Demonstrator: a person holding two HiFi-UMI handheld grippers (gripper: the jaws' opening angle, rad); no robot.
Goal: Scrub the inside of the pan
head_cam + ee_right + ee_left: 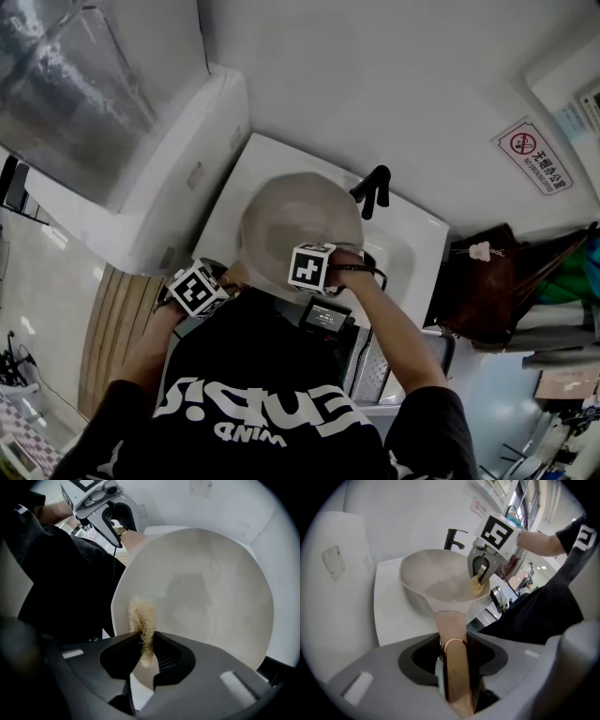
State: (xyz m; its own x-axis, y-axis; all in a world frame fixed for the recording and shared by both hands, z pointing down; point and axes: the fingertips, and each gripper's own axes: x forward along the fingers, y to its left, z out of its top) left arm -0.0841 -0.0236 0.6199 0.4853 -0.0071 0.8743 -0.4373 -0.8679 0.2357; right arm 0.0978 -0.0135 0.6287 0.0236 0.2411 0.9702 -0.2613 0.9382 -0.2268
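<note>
A cream pan point(281, 211) with a wooden handle point(454, 667) hangs tilted over the white sink point(417, 239). My left gripper point(452, 656) is shut on that handle near its copper ring; in the head view it point(225, 279) sits at the pan's near left. My right gripper point(145, 644) is shut on a tuft of tan scrubber point(142, 618), which touches the pan's inner wall point(206, 592) close to the near rim. From the left gripper view, the right gripper point(480, 576) points down into the pan point(431, 581) with the scrubber point(477, 587) at its tips.
A black tap point(373, 190) stands behind the pan at the sink's back edge. A white wall box point(141, 178) is to the left. A metal rack point(375, 366) lies near right of the sink, and a brown bag point(487, 281) hangs further right.
</note>
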